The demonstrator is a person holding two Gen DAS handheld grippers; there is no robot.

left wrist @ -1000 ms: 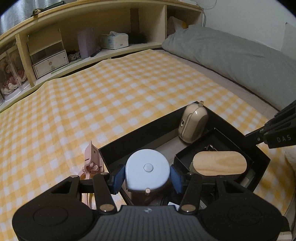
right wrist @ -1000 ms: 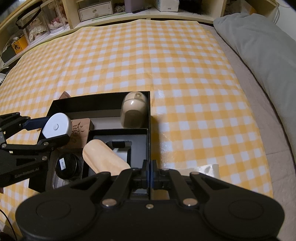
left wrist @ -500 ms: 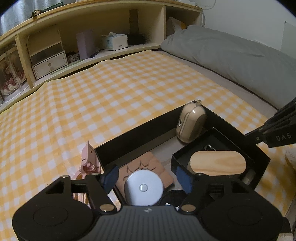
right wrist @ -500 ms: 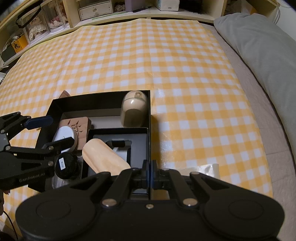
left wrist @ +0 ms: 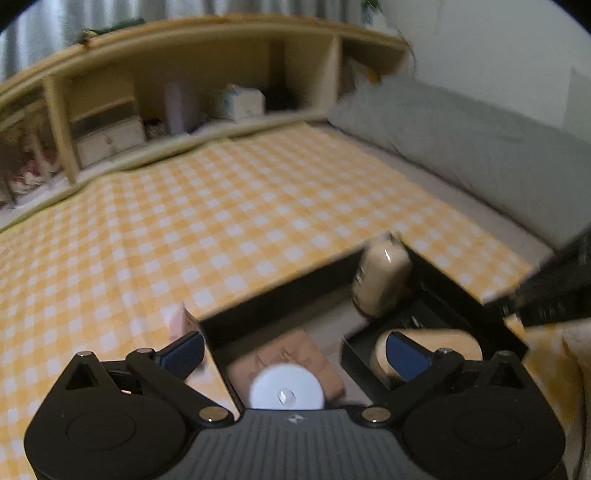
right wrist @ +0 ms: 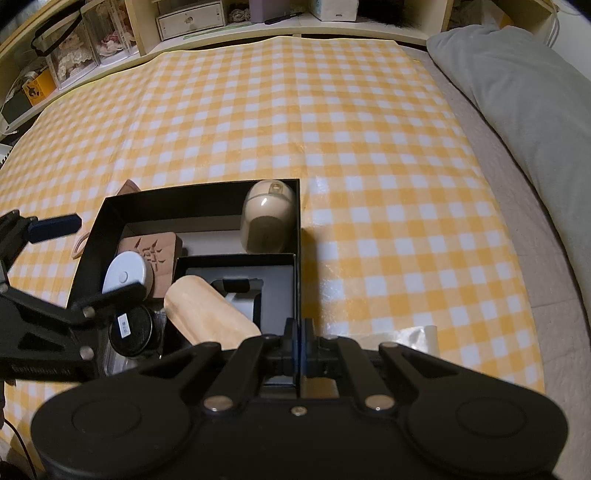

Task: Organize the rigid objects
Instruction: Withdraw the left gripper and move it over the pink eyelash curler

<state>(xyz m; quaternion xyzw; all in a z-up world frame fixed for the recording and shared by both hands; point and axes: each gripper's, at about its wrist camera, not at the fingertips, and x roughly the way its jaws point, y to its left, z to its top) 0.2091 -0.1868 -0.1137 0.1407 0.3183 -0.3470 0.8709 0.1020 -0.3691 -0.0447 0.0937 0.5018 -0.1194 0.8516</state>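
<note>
A yellow-and-white checked cloth point(right wrist: 258, 122) is covering the bed, with one grey pillow point(right wrist: 517, 92) lying along its right side and a wooden shelf unit point(left wrist: 184, 74) running along the far edge, holding a small white drawer box point(right wrist: 190, 18), a tissue box point(left wrist: 240, 103) and some clear cases. One black box point(right wrist: 110, 210) is sitting on the cloth near the cameras, with one smaller black box point(right wrist: 277, 280) sitting inside it at the right. Counting what's in there: one beige egg-shaped gadget point(right wrist: 267, 221) standing in the far right corner, one carved wooden tile point(right wrist: 155, 254), one white round disc point(right wrist: 123, 275) lying on that tile, one black jar point(right wrist: 129, 330), and one oval wooden piece point(right wrist: 210, 317) resting across the small box. The left gripper point(left wrist: 291, 350) is hanging over the disc with its jaws opening wide, blue pads point(left wrist: 181, 354) not touching anything. The right gripper point(right wrist: 297, 343) is pressed together, pinching the near wall of the small box as far as I can tell.
</note>
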